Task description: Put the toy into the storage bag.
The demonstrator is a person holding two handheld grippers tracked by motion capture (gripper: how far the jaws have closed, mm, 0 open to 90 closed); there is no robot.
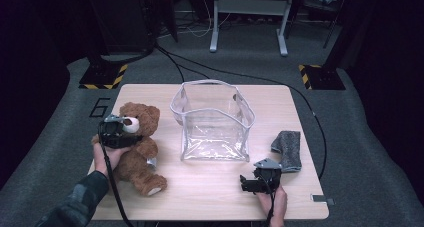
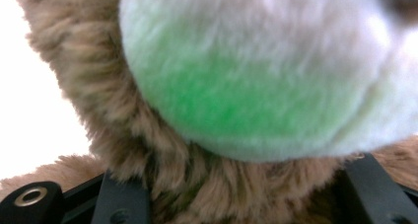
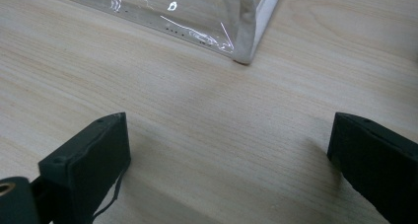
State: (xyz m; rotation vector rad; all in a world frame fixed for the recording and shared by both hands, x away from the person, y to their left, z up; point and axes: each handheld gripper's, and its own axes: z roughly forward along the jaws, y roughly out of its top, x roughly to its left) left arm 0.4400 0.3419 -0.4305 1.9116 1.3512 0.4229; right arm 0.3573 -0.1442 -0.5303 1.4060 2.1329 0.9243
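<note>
A brown teddy bear [image 1: 137, 154] with a white muzzle sits at the table's left side. My left gripper [image 1: 120, 134] is at its neck, just under the head. In the left gripper view the brown fur of the bear [image 2: 162, 150] is pressed between the two black jaws of the left gripper [image 2: 246, 197], below the white muzzle. My right gripper [image 1: 250, 181] rests low near the front right of the table; in its own view the right gripper [image 3: 226, 155] stands open over bare wood, short of the corner of a clear bag [image 3: 197, 12].
The clear plastic bag [image 1: 215, 132] with white trim stands open-topped in the middle of the wooden table [image 1: 200, 197]. A folded grey cloth [image 1: 289, 149] lies by the right edge. Cables and a stand's legs are on the floor beyond.
</note>
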